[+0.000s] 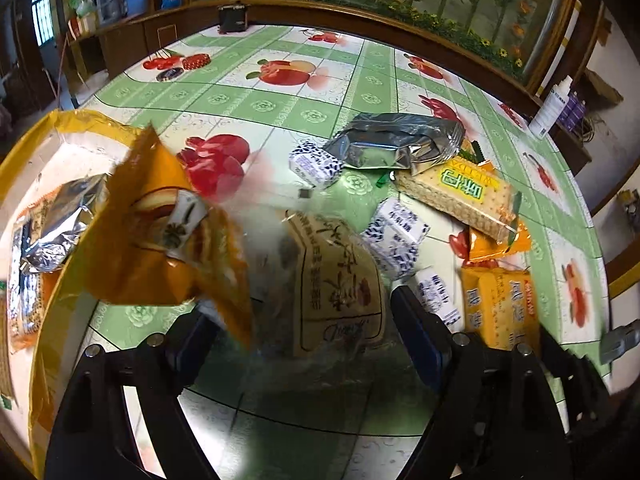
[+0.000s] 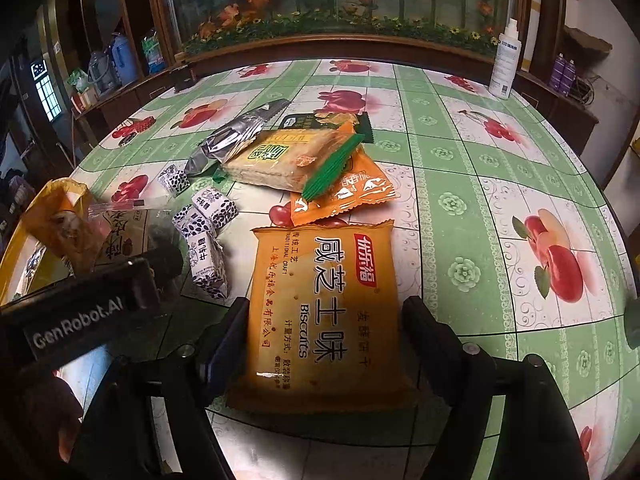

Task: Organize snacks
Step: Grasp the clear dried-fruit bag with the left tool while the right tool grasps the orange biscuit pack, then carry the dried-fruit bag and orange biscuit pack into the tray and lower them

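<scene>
In the left wrist view my left gripper point(image 1: 304, 304) has its jaws spread wide around a clear-wrapped brown pastry pack point(image 1: 340, 280); an orange snack packet point(image 1: 160, 240) blurs past its left finger over a yellow-rimmed box point(image 1: 24, 152) that holds packets. In the right wrist view my right gripper point(image 2: 324, 316) stands open with a large orange biscuit pack point(image 2: 324, 312) lying between its fingers on the table. Small blue-and-white candy blocks point(image 2: 208, 224), a green-ended cracker pack point(image 2: 288, 156), a silver foil pack point(image 2: 232, 136) and a small orange packet point(image 2: 348, 192) lie behind it.
The table point(image 2: 480, 168) has a green and white fruit-print cloth. A white spray bottle point(image 2: 506, 60) stands at its far right edge. A wooden cabinet with a painted glass panel point(image 2: 340, 0) runs behind the table. The left gripper body point(image 2: 80, 316) sits low at left.
</scene>
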`<state>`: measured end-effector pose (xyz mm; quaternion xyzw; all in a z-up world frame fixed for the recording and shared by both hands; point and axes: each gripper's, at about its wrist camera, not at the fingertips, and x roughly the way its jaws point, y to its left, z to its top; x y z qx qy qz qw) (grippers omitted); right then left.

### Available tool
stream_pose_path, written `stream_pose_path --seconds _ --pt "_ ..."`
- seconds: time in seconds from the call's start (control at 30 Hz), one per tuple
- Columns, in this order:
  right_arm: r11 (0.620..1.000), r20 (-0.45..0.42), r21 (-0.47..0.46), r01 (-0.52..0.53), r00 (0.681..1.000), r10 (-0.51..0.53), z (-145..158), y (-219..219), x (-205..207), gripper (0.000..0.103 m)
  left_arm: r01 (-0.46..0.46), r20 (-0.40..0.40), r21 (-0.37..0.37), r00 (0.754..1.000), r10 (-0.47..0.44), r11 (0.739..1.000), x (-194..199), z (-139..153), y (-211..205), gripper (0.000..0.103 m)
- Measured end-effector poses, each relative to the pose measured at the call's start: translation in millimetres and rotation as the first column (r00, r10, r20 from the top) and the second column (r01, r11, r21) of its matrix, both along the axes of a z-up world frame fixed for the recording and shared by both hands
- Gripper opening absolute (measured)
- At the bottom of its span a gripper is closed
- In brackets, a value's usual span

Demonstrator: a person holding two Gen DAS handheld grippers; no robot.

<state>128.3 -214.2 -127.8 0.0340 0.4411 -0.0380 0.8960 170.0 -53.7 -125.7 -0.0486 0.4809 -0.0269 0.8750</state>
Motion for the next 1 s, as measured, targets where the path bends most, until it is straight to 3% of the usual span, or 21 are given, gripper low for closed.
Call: stream_pose_path --seconds 0.1,0.27,0.33,0.67,1.0 --pt "1.000 0.003 0.005 -0.009 1.000 0.009 0 -1 0 0.072 0.034 0.026 0.028 0.999 -0.035 0.999 -5 0 6 0.065" --pt "0.999 0.015 0.037 -0.015 1.000 0.014 2 -6 -4 0.071 0.064 0.048 -0.020 0.997 -0.063 0.998 -26 4 26 0.055" --pt "0.998 0.019 0.056 -0.019 1.000 0.018 3 -9 -8 0.071 0.081 0.075 -0.024 0.994 -0.079 0.996 -40 10 31 0.047" --pt "0.973 0.083 0.224 -0.055 0.996 0.037 22 -24 -57 0.071 0.108 0.147 0.053 0.982 -0.115 0.993 -101 28 40 0.045" --pt "0.939 0.129 0.317 -0.130 0.987 0.093 46 -11 -95 0.071 0.075 0.228 0.075 0.970 -0.090 0.994 -136 63 53 0.045"
